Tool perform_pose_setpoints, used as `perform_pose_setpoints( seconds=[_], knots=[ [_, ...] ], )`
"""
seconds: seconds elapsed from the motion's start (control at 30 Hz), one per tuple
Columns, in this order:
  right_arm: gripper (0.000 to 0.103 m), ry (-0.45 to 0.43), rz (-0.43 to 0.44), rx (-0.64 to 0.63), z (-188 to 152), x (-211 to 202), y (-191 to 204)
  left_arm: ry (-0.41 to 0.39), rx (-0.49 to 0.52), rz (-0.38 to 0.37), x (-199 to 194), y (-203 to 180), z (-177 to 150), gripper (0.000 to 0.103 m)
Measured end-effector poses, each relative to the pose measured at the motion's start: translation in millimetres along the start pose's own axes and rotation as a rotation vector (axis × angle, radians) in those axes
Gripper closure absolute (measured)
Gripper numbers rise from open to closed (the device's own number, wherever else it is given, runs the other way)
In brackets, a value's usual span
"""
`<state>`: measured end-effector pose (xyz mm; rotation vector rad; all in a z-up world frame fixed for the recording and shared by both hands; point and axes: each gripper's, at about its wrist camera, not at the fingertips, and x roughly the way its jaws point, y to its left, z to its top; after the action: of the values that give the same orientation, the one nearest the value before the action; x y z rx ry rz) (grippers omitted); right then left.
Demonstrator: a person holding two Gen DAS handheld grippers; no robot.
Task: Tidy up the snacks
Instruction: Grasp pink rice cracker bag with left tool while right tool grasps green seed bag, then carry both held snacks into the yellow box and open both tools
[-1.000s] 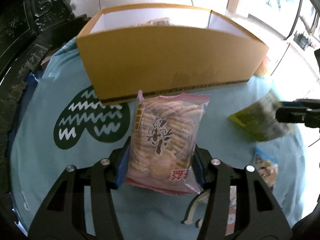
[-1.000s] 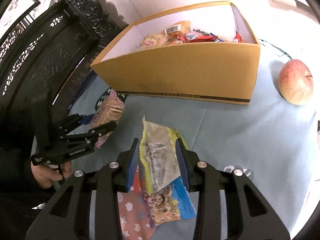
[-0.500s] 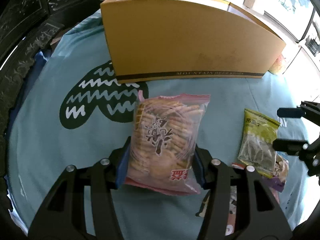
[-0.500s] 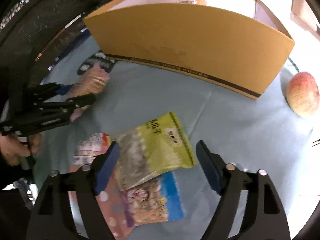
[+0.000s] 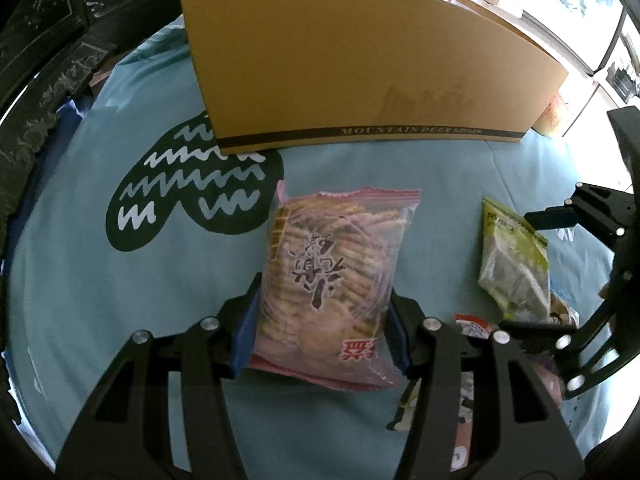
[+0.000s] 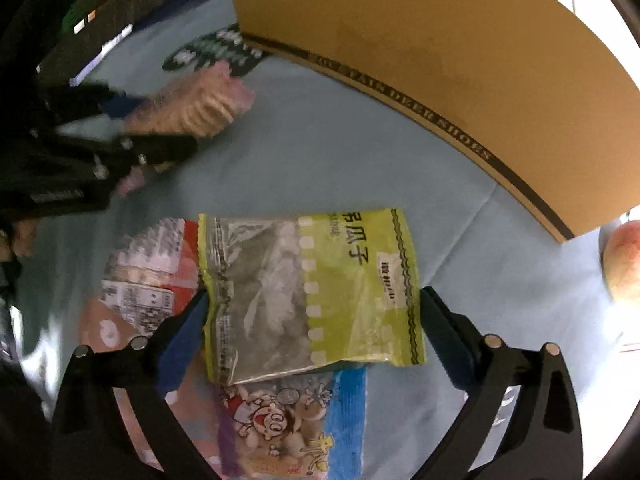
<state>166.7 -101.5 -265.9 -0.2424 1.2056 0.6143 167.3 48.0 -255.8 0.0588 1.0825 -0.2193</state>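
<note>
My left gripper [image 5: 324, 320] is shut on a pink bag of rice crackers [image 5: 336, 272], held just above the teal cloth in front of the tan cardboard box [image 5: 360, 60]. The right wrist view shows that bag [image 6: 192, 108] blurred at the left. The jaws of my right gripper [image 6: 316, 312] are opening. They stand wide on either side of a green seed packet [image 6: 312, 292], which lies flat on other packets without being squeezed. From the left wrist view, the green packet [image 5: 514, 268] lies at the right between the right gripper's fingers [image 5: 552, 216].
A cartoon-printed packet [image 6: 288, 420] and a red-and-white packet [image 6: 148, 276] lie under the green one. An apple [image 6: 624, 264] rests on the cloth by the box's right end. Dark carved furniture [image 5: 48, 40] borders the table at the left.
The right gripper let go of the green packet it held upright, rolled and sank; the packet now lies flat on the pile. The left gripper kept its hold on the crackers.
</note>
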Motion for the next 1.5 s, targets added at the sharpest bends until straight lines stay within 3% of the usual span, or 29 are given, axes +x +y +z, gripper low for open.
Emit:
perform_pose_setpoints(
  seconds=[0.03,0.1,0.4,0.73,1.07,1.27,1.5],
  knots=[
    [0.019,-0.024,0.028,0.015,0,-8,-3,-0.001,0.0,0.001,0,0,0,0.048],
    [0.023,-0.027,0.06,0.045,1,-13,-7,-0.001,0.003,-0.001,1,-1,1,0.048],
    [0.025,-0.041,0.161,0.15,-6,-25,-14,0.009,0.028,-0.009,0,-3,2,0.048],
    [0.025,-0.167,0.189,0.169,-14,-81,-15,-0.018,0.004,-0.023,-8,2,8,0.048],
    [0.024,-0.297,0.176,0.189,-18,-135,-25,-0.145,0.008,-0.074,-54,-11,32,0.048],
    [0.024,-0.423,0.141,0.18,10,-187,-36,-0.27,-0.017,-0.105,-102,-18,78,0.048],
    [0.024,-0.552,0.07,0.169,72,-247,-64,-0.358,0.005,-0.082,-134,-32,165,0.048]
  ],
)
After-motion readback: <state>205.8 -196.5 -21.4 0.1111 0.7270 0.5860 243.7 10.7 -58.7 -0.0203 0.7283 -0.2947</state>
